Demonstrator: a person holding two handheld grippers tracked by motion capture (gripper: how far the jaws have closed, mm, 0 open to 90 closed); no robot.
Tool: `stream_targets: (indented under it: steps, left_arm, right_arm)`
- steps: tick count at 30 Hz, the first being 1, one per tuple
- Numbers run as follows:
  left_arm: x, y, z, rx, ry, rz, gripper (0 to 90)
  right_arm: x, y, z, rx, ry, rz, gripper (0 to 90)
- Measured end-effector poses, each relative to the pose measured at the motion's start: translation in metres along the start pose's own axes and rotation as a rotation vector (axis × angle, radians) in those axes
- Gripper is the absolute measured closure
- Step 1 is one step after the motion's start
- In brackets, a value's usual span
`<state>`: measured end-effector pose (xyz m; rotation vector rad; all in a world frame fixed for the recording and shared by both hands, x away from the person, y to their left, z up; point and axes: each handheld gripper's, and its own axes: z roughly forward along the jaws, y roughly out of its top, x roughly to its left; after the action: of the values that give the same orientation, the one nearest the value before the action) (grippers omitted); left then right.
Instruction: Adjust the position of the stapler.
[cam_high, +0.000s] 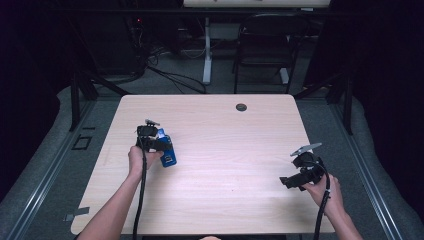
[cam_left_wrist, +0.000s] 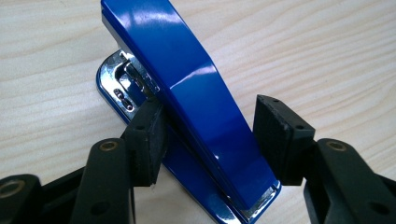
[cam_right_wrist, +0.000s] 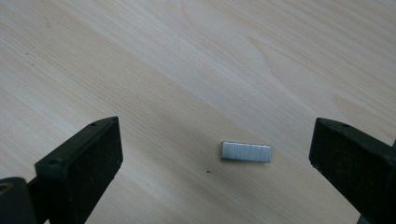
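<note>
In the high view the left gripper (cam_high: 161, 145) sits left of centre on the table (cam_high: 225, 125), over a blue stapler (cam_high: 167, 155). In the left gripper view the stapler (cam_left_wrist: 196, 107) runs diagonally between the jaws: one pad touches its side, the other stands just off it, so it seems the grip is not yet closed. The right gripper (cam_high: 286, 182) hovers at lower right, its jaws wide apart. In its own view a small strip of staples (cam_right_wrist: 246, 151) lies on the wood between them, untouched.
</note>
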<state>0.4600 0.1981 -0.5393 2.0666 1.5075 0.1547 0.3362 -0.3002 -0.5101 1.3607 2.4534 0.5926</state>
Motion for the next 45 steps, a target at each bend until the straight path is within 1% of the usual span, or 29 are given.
stream_targets:
  steps: [2,3,4,6,8,9,11,12,13,14,15,16,19,20,21,24,30,34,38,41,42,43,45]
  left_arm:
    - [0.000,-0.001,-0.001,0.011,0.000,0.008,46.8]
    - [0.001,-0.001,-0.001,0.011,0.000,0.010,47.1]
    - [0.001,-0.002,-0.001,0.021,0.003,0.012,47.1]
    - [0.003,-0.003,0.000,0.049,-0.006,0.015,47.0]
    - [0.004,-0.003,-0.001,0.051,-0.009,0.020,47.5]
    - [0.003,-0.003,-0.002,0.057,-0.002,0.027,47.9]
    - [0.003,-0.003,-0.002,0.057,0.003,0.026,48.0]
    - [0.002,-0.003,-0.001,0.051,0.015,0.029,47.9]
    - [0.002,-0.003,-0.001,0.051,0.015,0.029,47.8]
    - [-0.002,-0.003,0.000,0.042,0.045,0.042,47.6]
    - [-0.003,-0.003,0.001,0.040,0.060,0.047,47.3]
    - [-0.004,-0.003,0.002,0.028,0.076,0.049,47.2]
    - [-0.005,-0.003,0.003,0.013,0.089,0.040,47.1]
    - [-0.005,-0.003,0.004,0.008,0.090,0.033,47.1]
    - [-0.006,-0.004,0.004,-0.003,0.101,0.034,47.4]
    - [-0.007,-0.004,0.005,-0.006,0.113,0.039,47.6]
    - [-0.005,-0.006,0.003,-0.005,0.089,0.031,49.1]
    - [-0.003,-0.006,0.001,0.003,0.082,0.041,50.4]
    - [-0.001,-0.007,-0.001,0.013,0.076,0.047,51.6]
    - [0.000,-0.007,-0.002,0.023,0.072,0.062,52.8]
    - [0.001,-0.007,-0.003,0.032,0.066,0.072,53.3]
    - [0.001,-0.007,-0.003,0.031,0.060,0.074,53.6]
    - [0.001,-0.008,-0.003,0.036,0.046,0.092,54.3]
  right_arm:
    - [0.000,0.000,0.000,-0.006,0.012,0.005,2.3]
    - [0.000,0.000,-0.001,-0.007,0.009,0.003,2.3]
    - [0.000,0.000,-0.001,-0.007,0.010,0.002,2.3]
    - [0.000,-0.001,-0.001,-0.009,0.011,0.001,2.3]
    - [0.000,-0.001,-0.001,-0.009,0.011,0.001,2.3]
    - [0.000,-0.001,-0.001,-0.009,0.009,-0.001,2.3]
    - [0.000,-0.001,-0.001,-0.012,0.006,0.002,2.3]
    - [0.000,-0.001,-0.001,-0.011,0.006,0.003,2.3]
    - [0.000,-0.001,-0.001,-0.011,0.006,0.004,2.3]
    - [0.000,-0.001,-0.001,-0.011,0.006,0.005,2.3]
    - [0.000,-0.001,-0.001,-0.012,0.007,0.005,2.3]
    - [0.000,-0.001,-0.001,-0.006,0.010,-0.001,2.3]
    - [0.000,0.000,-0.001,0.002,0.003,-0.008,2.3]
    - [0.001,-0.001,0.000,-0.008,0.000,-0.003,2.3]
    - [0.001,0.000,-0.001,-0.005,0.011,-0.002,2.3]
    - [0.000,-0.001,-0.001,0.000,0.005,-0.006,2.3]
    - [0.001,-0.001,-0.002,-0.005,0.002,-0.004,2.4]
    - [0.001,-0.001,-0.002,-0.011,0.004,0.004,2.5]
    - [0.001,-0.001,-0.002,-0.005,0.003,-0.001,2.6]
    - [0.001,-0.001,-0.002,-0.005,0.002,-0.003,2.6]
    - [0.001,-0.001,-0.002,-0.009,0.007,0.003,2.6]
    - [0.001,-0.001,-0.002,-0.010,0.007,0.004,2.6]
    - [0.001,-0.001,-0.001,-0.008,0.011,0.003,2.6]
